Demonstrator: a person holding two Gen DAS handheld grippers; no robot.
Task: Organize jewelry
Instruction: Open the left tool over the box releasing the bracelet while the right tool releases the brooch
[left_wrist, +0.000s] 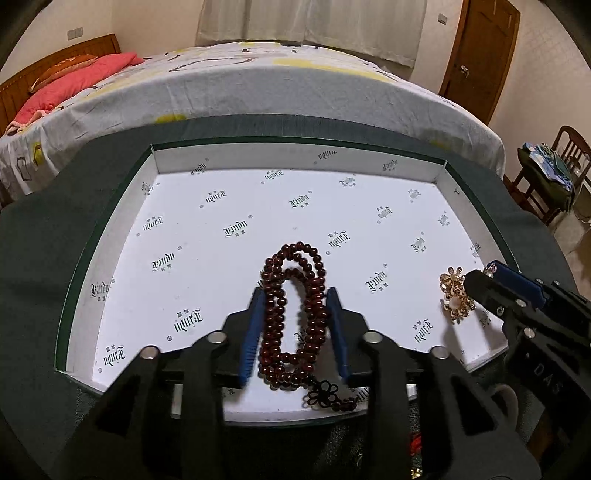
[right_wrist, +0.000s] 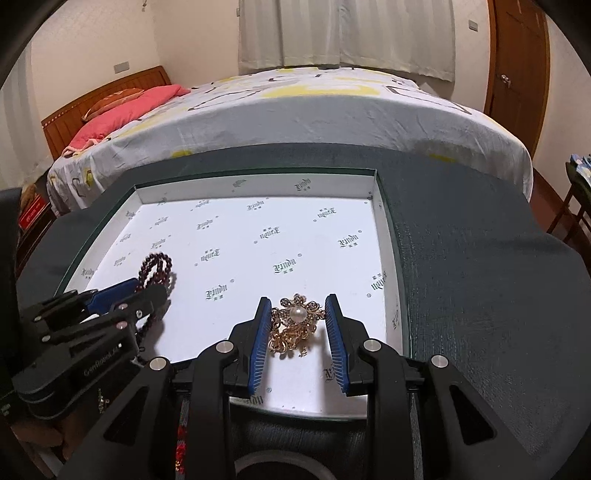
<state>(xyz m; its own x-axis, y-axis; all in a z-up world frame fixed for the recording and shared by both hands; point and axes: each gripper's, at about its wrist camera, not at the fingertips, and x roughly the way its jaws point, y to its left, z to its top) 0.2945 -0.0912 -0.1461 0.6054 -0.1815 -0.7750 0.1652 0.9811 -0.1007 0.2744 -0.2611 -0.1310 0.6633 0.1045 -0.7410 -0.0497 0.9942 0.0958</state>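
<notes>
Lying limp between the spread jaws of the left gripper (left_wrist: 295, 328), the dark red bead strand (left_wrist: 293, 314) is resting on the tray (left_wrist: 122, 206) floor; being floppy, it is best pinched mid-loop. Rightward, the right gripper (right_wrist: 295, 332) is bracketing, seemingly without touching, the gold pearl brooch (right_wrist: 295, 325), rigid, light and delicate.

Support is a dark green table surface (left_wrist: 44, 236), cloth-like texture, sitting right in front of a bed. 1 shallow open box (left_wrist: 122, 221) rests directly on it: green outer rim, white lining printed with a repeating logo. Box floor carries 2 items: dark red bead strand (left_wrist: 295, 314) near the front edge, gold pearl brooch (right_wrist: 295, 325) toward the right wall.
</notes>
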